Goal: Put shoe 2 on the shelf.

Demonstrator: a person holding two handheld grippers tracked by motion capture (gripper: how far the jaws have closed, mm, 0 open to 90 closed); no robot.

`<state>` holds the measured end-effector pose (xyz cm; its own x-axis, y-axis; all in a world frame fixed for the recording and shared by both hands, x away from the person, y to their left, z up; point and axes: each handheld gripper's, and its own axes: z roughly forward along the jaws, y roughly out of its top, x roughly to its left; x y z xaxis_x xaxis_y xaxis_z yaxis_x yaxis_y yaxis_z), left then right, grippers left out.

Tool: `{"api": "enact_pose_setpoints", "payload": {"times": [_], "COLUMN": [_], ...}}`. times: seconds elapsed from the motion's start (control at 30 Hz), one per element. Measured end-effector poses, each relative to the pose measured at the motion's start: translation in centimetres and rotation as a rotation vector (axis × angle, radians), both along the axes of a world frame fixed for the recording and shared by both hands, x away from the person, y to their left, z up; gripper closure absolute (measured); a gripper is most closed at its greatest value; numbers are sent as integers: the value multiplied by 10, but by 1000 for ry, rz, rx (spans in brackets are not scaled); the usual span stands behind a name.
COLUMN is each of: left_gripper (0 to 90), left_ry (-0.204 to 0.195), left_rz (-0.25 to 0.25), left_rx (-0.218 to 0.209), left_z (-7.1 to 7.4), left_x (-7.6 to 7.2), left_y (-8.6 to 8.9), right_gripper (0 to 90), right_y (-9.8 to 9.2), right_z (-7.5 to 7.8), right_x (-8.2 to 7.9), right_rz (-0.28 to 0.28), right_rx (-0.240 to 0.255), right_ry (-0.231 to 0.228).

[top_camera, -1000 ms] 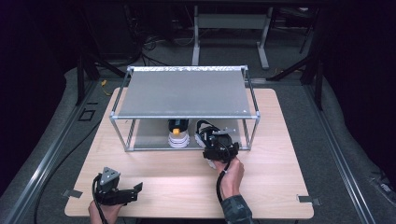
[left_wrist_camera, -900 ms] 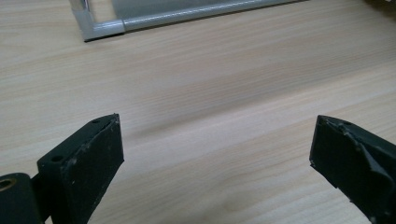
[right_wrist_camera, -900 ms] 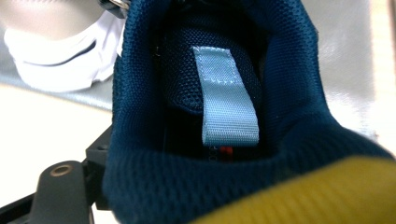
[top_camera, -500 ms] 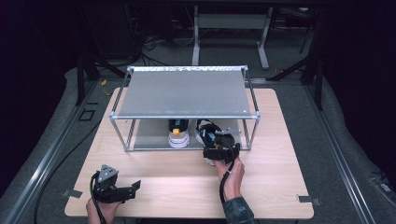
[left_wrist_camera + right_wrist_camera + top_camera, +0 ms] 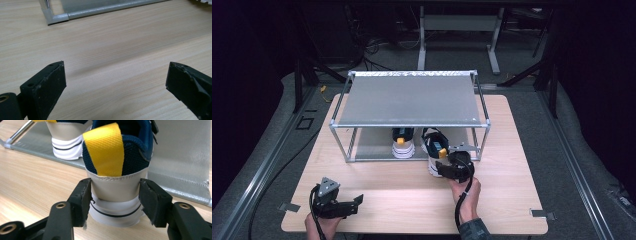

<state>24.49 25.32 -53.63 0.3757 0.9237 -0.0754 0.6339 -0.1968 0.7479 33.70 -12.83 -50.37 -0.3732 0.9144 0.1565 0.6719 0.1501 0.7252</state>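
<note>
Since the earlier frame, the right gripper (image 5: 115, 202) has been drawn toward the lower centre of the high view, its jaws just closing. They are now clamped on the heel of the navy, white-soled sneaker with a yellow pull tab (image 5: 117, 172), held half out of the grey metal shelf rack (image 5: 412, 100). At lower left, the left gripper (image 5: 115, 82) is kept wide open above the light wooden table (image 5: 112, 50).

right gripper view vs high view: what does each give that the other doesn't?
Right gripper view: the pads pressing both sides of the shoe's heel, and its yellow pull tab.
High view: the left gripper over bare table, and the rack's top shelf.
Both: the second shoe on the lower shelf.
</note>
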Motion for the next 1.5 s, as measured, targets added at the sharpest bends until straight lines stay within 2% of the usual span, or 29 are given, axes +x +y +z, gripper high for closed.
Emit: {"api": "enact_pose_setpoints", "payload": {"times": [0.17, 0.23, 0.3, 0.33, 0.47, 0.53, 0.6, 0.63, 0.73, 0.77, 0.93, 1.1, 1.2, 1.3, 1.33, 1.5], "left_gripper": [29, 30, 30, 30, 31, 32, 34, 36, 36, 36, 36, 37, 38, 38, 39, 41], "left_ry": [1, 9, 12, 13, 10, 13, 16, 17, 14, 11, 9, 19, 15, 14, 14, 23], "left_rz": [0, 2, 1, 0, 1, -1, -5, -6, -1, 2, 4, 1, 0, -6, -9, -20], "left_rx": [5, 3, 5, 7, 5, 11, 19, 20, 20, 19, 23, 29, 33, 30, 28, 31], "left_z": [-1, -2, -3, -3, -2, -3, -4, -3, -2, -2, -2, -4, -3, -2, -2, -3], "left_x": [-2, -2, -2, -2, -2, -2, -2, -2, -3, -3, -4, -4, -4, -3, -3, -1], "left_y": [1, 2, 2, 2, 1, 0, -1, 0, 2, 2, 3, 2, 2, 0, -1, -3], "right_gripper": [473, 486, 568, 577, 418, 355, 349, 350, 352, 355, 412, 424, 480, 498, 500, 521], "right_y": [6, 9, 12, 14, 21, 23, 25, 27, 29, 30, 35, 35, 37, 40, 41, 44], "right_z": [2, 3, 4, 4, 3, 2, 0, 0, -1, -1, -4, -6, -5, -4, -4, -5], "right_x": [4, 7, 11, 13, 24, 29, 33, 34, 39, 41, 46, 53, 55, 56, 57, 60], "right_rz": [14, 15, 28, 33, 26, 27, 34, 17, 15, 15, -5, -10, -2, 12, -1, 29], "right_rx": [3, -4, -13, -25, -56, -42, -36, -48, -58, -54, -64, -69, -71, -76, -86, -89], "right_ry": [-16, -8, -16, -15, 13, 14, 24, 19, 18, 19, -33, -38, -37, -31, -35, -40]}}
